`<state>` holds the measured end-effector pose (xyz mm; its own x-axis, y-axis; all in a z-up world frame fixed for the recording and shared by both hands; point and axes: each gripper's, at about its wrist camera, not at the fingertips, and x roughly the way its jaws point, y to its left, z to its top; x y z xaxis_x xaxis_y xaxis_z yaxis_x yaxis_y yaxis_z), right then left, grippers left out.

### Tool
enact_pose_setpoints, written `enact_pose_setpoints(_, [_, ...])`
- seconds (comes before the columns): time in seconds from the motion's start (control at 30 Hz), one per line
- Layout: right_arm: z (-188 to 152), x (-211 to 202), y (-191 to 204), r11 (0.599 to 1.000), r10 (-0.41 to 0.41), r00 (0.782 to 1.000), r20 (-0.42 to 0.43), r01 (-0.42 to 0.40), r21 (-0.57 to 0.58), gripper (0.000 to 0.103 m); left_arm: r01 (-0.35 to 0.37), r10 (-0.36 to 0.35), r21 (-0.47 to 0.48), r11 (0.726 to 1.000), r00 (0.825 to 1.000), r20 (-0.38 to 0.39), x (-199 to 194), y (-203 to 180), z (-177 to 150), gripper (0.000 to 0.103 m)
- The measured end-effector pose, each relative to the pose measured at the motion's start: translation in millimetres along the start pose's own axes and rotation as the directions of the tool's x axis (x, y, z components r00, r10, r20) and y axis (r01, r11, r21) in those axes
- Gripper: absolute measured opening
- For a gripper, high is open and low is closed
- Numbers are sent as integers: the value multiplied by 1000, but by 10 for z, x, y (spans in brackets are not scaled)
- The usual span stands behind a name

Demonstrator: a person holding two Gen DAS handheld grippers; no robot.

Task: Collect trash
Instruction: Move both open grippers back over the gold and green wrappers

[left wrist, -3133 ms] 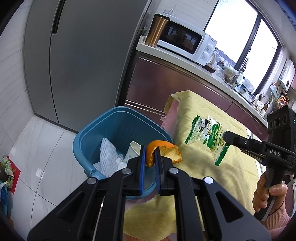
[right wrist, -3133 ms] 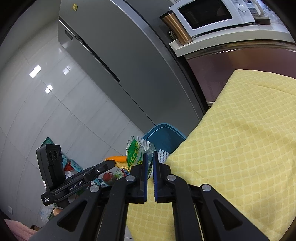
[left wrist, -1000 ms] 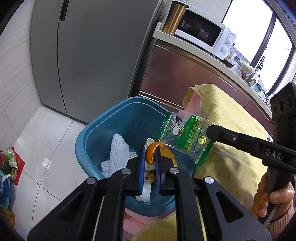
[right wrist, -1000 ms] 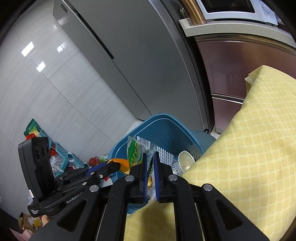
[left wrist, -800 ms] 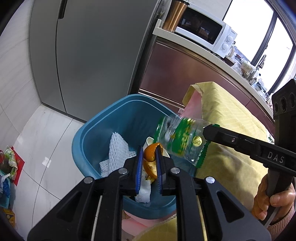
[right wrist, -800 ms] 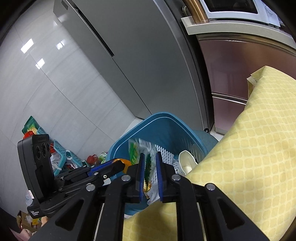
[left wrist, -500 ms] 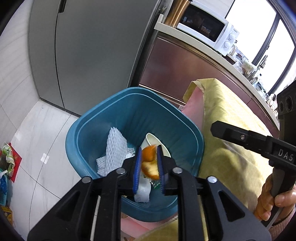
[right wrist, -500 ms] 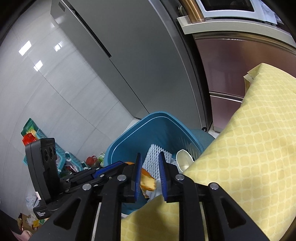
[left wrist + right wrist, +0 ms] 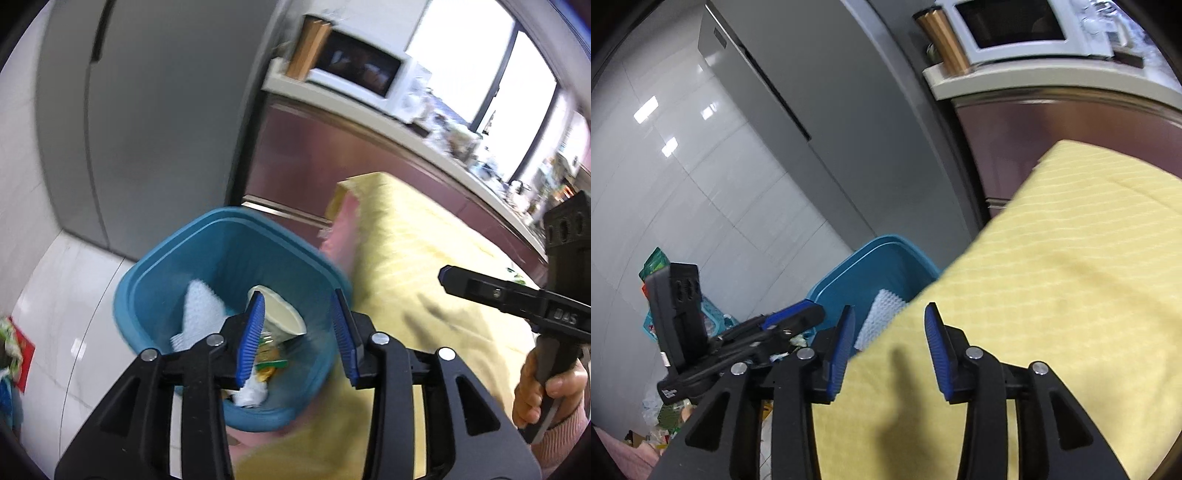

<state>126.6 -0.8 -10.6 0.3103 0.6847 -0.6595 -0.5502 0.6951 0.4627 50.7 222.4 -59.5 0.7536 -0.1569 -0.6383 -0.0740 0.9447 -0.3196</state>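
A blue trash bin (image 9: 155, 280) stands on the floor beside the table's corner. It holds white foam netting (image 9: 201, 314), a white cup (image 9: 280, 314) and wrapper scraps (image 9: 271, 363). My left gripper (image 9: 297, 328) is open and empty above the bin's near side. My right gripper (image 9: 888, 345) is open and empty over the edge of the yellow tablecloth (image 9: 1052, 295); it also shows in the left wrist view (image 9: 448, 278). The bin shows in the right wrist view (image 9: 849, 280).
A grey fridge (image 9: 155, 103) stands behind the bin. A counter (image 9: 369, 114) carries a microwave (image 9: 362, 74). The yellow-clothed table (image 9: 424, 266) lies right of the bin. Bags and a basket (image 9: 713, 317) sit on the tiled floor.
Both grippers opened. The orange peel and the green snack wrapper dropped into the bin. The right gripper drew back over the table; the view is blurred with motion.
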Motion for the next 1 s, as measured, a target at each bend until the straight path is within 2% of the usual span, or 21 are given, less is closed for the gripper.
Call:
enact_pose_setpoints(0.07, [-59,-206,-94,999,-32,999,30,32,6,43,35,-35,39,999,999,12,-45,-172,7,39])
enact_pose_setpoints(0.2, [-182,-610,-331,994,-108,991,80,105,36,44,113,-115,113,987,993,11,-70,-556,1,41])
enact_pose_setpoints(0.43, [-375,-1282,-868,966,-237,959,155,216,138,44,219,-211,208,953,976,-57,122,-1243,-105,42])
enact_pose_setpoints(0.63, [-571,-1785,-1338,923,-345,917,202,292,249,44,285,-261,282,916,958,-123,322,-1812,-222,42])
enact_pose_setpoints(0.83, [-783,-2231,-1750,867,-448,866,222,361,342,44,333,-287,328,884,941,-180,514,-2262,-296,42])
enact_pose_setpoints(1.0, [-961,-2561,-2086,801,-537,812,230,405,441,47,362,-300,366,857,929,-216,673,-2598,-325,42])
